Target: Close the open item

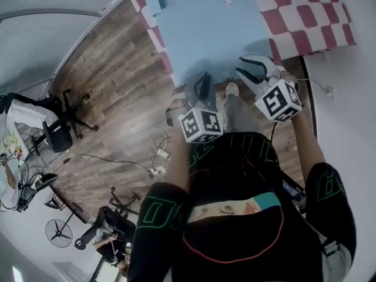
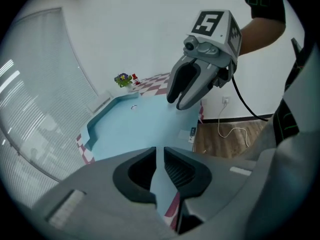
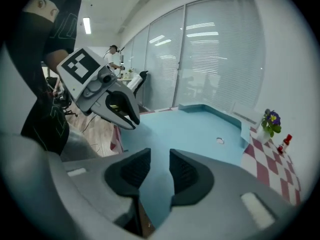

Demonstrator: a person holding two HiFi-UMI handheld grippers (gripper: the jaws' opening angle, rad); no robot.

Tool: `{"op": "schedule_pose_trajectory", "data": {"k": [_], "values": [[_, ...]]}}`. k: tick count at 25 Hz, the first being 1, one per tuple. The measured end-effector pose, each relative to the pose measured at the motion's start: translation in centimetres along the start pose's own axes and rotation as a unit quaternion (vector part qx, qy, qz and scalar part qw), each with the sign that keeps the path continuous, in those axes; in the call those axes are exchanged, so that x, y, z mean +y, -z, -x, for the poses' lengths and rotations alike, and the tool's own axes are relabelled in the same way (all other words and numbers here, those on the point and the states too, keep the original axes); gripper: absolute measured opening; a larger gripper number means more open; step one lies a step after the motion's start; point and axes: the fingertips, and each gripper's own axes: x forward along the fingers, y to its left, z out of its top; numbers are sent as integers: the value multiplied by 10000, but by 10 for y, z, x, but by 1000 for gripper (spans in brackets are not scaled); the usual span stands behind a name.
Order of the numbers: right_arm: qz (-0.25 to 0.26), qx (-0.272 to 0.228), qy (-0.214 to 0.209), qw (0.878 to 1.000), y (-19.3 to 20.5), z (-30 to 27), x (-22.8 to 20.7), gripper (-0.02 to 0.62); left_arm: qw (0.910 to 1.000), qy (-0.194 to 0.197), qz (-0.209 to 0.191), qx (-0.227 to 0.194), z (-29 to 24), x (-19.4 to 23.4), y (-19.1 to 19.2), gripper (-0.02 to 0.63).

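Note:
My two grippers hang over the near edge of a light blue table top (image 1: 205, 22). Near that edge, the left gripper (image 1: 202, 78) has its jaws a narrow slit apart with nothing between them; in its own view (image 2: 160, 156) blue table shows through the slit. My right gripper (image 1: 251, 66) stands wider, also empty (image 3: 160, 159). A small round thing (image 1: 228, 0) lies far back on the blue top. A small flat item (image 2: 192, 132) sits at the table's near corner. I cannot tell which thing here is open.
A red and white checked cloth (image 1: 305, 10) borders the blue top, with a flower pot (image 3: 270, 120) and a red bottle (image 3: 286, 143) on it. Cables (image 1: 157, 151), an office chair (image 1: 56, 122) and a fan (image 1: 59, 232) stand on the wood floor at the left.

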Motion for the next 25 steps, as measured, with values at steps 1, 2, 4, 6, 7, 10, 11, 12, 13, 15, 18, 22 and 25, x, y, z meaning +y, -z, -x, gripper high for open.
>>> {"op": "schedule_pose_trajectory", "data": {"k": [1,2,4,6,7,10,11,12,13,15,18,22,25], "values": [[107,98,-58,9999,4,0,4,126,9999,82,-51,32,0,-3,2,70],[237,166,-106,9995,7,0,7,126,9998,160,-102,58,1,-6,3,93],[493,256,-239,9982,11,1,13,126,9994,300,-169,91,2,-12,6,130],[709,366,-414,9960,17,1,20,157,9987,431,-213,165,2,-18,10,155],[814,435,-498,9945,20,2,23,170,9981,513,-263,239,2,-21,12,167],[1179,733,-708,9878,35,3,35,179,9953,730,-435,473,2,-35,20,193],[1311,849,-741,9849,40,2,38,185,9948,738,-472,516,1,-37,21,196],[1441,950,-737,9822,44,1,39,199,9947,720,-498,548,1,-38,22,198],[1569,1031,-699,9797,46,0,40,199,9946,692,-515,572,1,-38,23,198],[1826,1161,-602,9745,50,-4,40,199,9948,645,-525,593,0,-39,24,198],[2166,1307,-511,9661,53,-10,41,198,9952,556,-512,617,-2,-38,25,198],[2160,1383,-458,9655,52,-13,41,117,9955,411,-515,687,-5,-36,30,198],[2267,1397,-532,9624,51,-10,42,92,9956,302,-576,669,-3,-33,28,198]]}}
